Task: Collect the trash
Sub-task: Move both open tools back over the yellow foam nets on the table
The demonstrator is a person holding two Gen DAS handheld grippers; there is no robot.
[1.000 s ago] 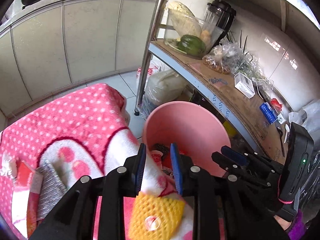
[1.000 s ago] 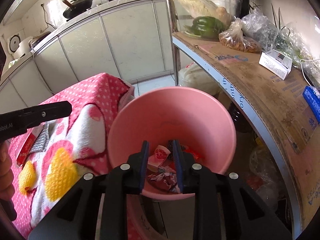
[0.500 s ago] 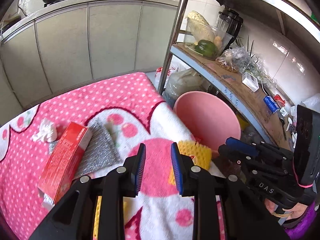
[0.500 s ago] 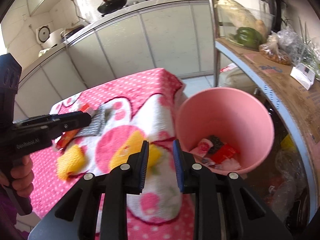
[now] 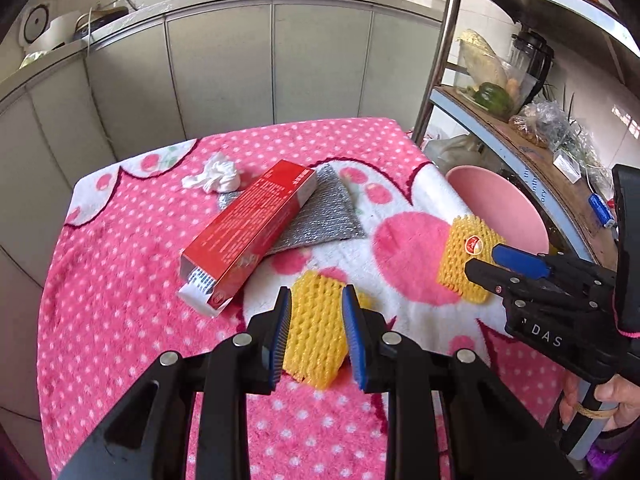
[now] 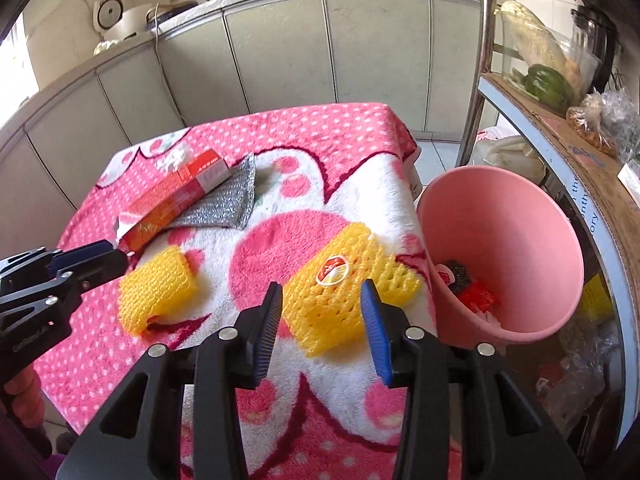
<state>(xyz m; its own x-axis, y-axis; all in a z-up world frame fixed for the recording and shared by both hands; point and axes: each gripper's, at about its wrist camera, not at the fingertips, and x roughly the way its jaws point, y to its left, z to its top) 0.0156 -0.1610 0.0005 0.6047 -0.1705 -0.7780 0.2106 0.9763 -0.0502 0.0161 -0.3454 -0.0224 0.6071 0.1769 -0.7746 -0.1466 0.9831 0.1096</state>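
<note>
Here each hand has its own target: the right gripper (image 6: 322, 322), its jaws having just been opening and now spread, points at the yellow foam fruit net with the red sticker (image 6: 346, 284), which lies between them untouched, just beside the pink plastic bin (image 6: 520, 216); the left gripper (image 5: 316, 334), spread too, frames the plain yellow foam net (image 5: 316, 340) lengthwise on the pink fleece blanket (image 5: 120, 280)

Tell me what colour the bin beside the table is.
The bin is plain pink, inside and out. It shows best in the right wrist view.
</note>
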